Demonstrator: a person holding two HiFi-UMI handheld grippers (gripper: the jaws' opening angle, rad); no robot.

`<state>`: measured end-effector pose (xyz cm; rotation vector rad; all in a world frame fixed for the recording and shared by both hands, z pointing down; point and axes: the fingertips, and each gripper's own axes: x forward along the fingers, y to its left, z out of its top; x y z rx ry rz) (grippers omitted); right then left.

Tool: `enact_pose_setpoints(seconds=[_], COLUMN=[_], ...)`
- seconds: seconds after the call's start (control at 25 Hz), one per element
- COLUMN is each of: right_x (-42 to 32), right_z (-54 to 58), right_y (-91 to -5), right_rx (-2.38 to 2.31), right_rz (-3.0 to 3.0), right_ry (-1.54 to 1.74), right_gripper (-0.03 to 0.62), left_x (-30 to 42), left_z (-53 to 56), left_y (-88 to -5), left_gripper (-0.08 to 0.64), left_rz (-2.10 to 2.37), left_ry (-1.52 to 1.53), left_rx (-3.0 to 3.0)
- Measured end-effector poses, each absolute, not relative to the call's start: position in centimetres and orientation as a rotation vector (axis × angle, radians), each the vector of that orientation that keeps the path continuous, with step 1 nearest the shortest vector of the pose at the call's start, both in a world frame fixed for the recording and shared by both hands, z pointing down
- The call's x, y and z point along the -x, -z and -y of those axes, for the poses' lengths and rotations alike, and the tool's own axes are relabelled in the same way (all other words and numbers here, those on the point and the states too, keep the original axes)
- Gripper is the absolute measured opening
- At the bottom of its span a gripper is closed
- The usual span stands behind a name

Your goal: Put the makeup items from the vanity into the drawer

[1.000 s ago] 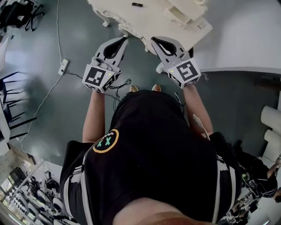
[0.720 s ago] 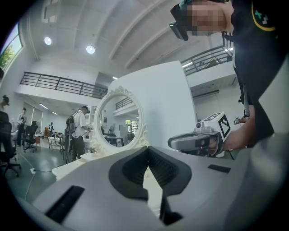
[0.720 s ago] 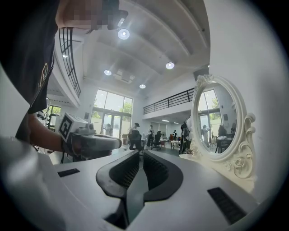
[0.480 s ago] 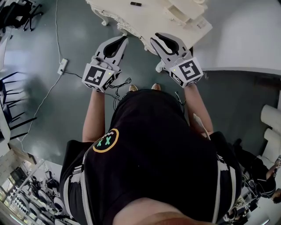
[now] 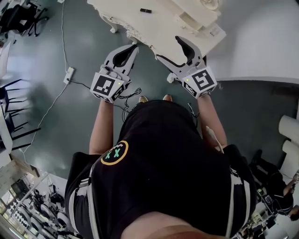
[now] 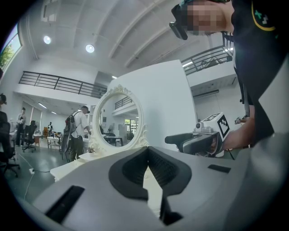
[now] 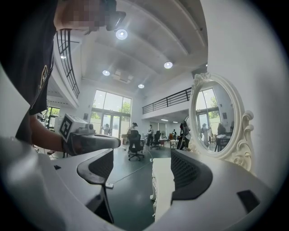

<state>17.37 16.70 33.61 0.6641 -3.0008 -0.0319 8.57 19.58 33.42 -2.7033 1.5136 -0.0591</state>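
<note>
The cream vanity (image 5: 159, 28) stands ahead of me, with a small black makeup item (image 5: 145, 10) lying on its top. Its oval mirror (image 6: 118, 118) shows in both gripper views. My left gripper (image 5: 134, 47) hovers just short of the vanity's front edge; it is shut and empty, its pads meeting in the left gripper view (image 6: 146, 155). My right gripper (image 5: 170, 49) is over the vanity's front edge. Its jaws are opening and nothing is between them (image 7: 142, 158). The vanity's edge (image 7: 163, 180) runs under its gap.
A raised box section (image 5: 194, 14) sits on the vanity's right part. A power strip (image 5: 69, 73) and cables lie on the dark floor at left. Black chairs (image 5: 16, 18) stand at the far left and a white wall panel (image 5: 261, 37) at right. People stand far off.
The right gripper's jaws have gone from shut to spread apart. Both grippers have edged forward toward the vanity. The left gripper stays shut.
</note>
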Motion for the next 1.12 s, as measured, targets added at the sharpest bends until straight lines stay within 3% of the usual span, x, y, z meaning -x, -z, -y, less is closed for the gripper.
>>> enact_pose_setpoints(seconds=[0.12, 0.28, 1.12], right_x=[-17.2, -17.2, -21.3], right_z=[-16.8, -16.7, -16.4], right_y=[-33.9, -34.5, -35.7], right_rx=[-0.652, -0.649, -0.541], right_rz=[2.992, 2.975, 2.986], right_ry=[0.023, 0.002, 0.008], right_gripper=[0.505, 0.597, 0.598], left_x=[-8.5, -8.6, -12.3], left_z=[-19.7, -19.8, -20.2], left_y=[-33.4, -33.4, -33.5], left_gripper=[0.020, 0.021, 0.021], left_rz=[-1.514, -1.521, -1.635], left_ry=[0.063, 0.062, 0.088], left_rx=[2.701, 2.701, 2.636])
